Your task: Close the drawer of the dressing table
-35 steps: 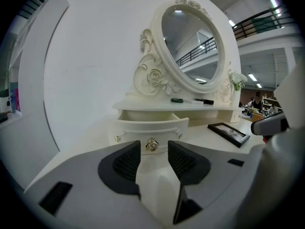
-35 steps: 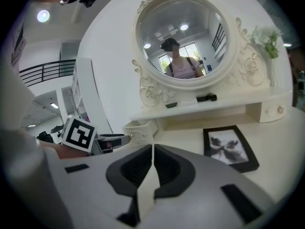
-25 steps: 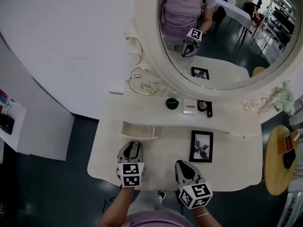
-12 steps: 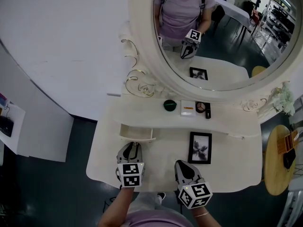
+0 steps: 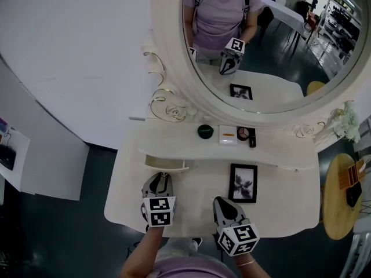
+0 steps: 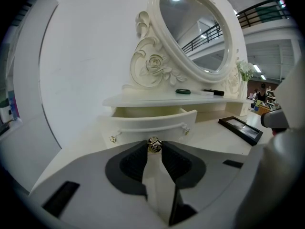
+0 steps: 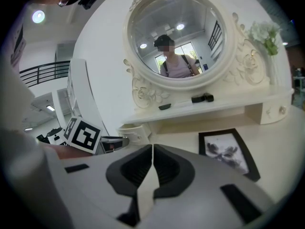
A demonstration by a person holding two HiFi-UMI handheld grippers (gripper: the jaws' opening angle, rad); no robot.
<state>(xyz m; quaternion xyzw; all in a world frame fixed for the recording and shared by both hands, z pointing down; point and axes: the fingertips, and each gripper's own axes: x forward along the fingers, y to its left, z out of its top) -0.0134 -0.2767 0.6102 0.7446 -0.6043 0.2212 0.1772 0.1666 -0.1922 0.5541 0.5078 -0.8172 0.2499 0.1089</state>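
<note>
The cream drawer (image 5: 164,163) under the left end of the dressing table's shelf stands pulled out, its inside showing. In the left gripper view its curved front (image 6: 152,119) is close ahead, and a small gold knob (image 6: 154,144) sits between the tips of my left gripper (image 6: 154,148). The pads press on that knob from both sides. In the head view the left gripper (image 5: 163,177) reaches the drawer front. My right gripper (image 5: 224,204) hovers over the tabletop near the front edge; its jaws (image 7: 152,149) are shut with nothing between them.
A black picture frame (image 5: 243,183) lies flat on the tabletop (image 5: 290,207) beside the right gripper. On the shelf lie a green round item (image 5: 205,131), a white box (image 5: 228,135) and a compact (image 5: 244,134). The oval mirror (image 5: 272,51) rises behind. A round wooden table (image 5: 341,198) stands at right.
The head view has drifted slightly, so the table sits a bit further left. The drawer shows a little less of its inside. Both grippers stay about where they were.
</note>
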